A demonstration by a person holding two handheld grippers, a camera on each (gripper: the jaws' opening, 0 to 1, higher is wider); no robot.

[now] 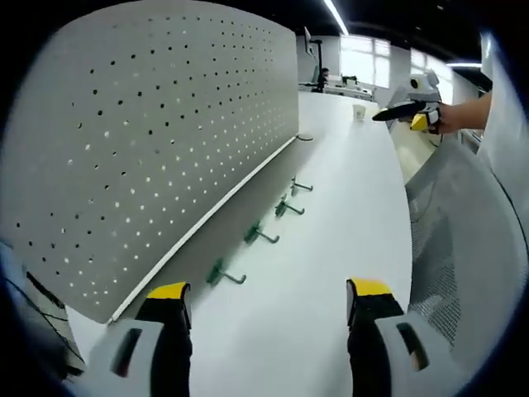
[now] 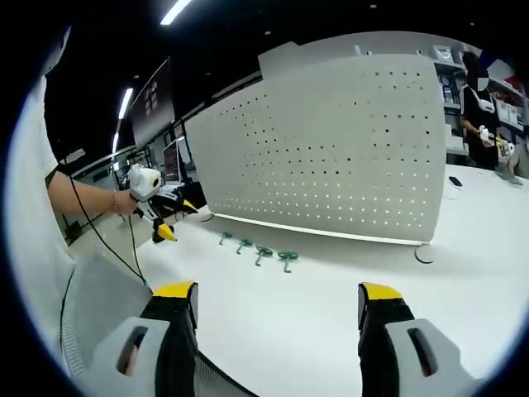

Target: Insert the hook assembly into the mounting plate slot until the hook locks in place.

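A grey perforated mounting plate (image 1: 157, 141) stands upright on the white table (image 1: 347, 207). Several green hook assemblies lie in a row along its foot, the nearest hook (image 1: 223, 274) ahead of my left gripper (image 1: 270, 296). That gripper is open and holds nothing. In the right gripper view the plate (image 2: 331, 149) faces me and the hooks (image 2: 263, 252) lie well beyond my right gripper (image 2: 277, 294), which is open with nothing between its jaws. A hand holds each gripper in the air: the right gripper (image 1: 411, 112) shows at upper right, the left gripper (image 2: 157, 207) at left.
A paper cup (image 1: 359, 112) stands far back on the table. A round foot disc (image 2: 426, 253) lies by the plate's right end. Grey mesh fabric (image 1: 463, 248) hangs close on the right. Another person (image 2: 478, 107) stands at a far bench.
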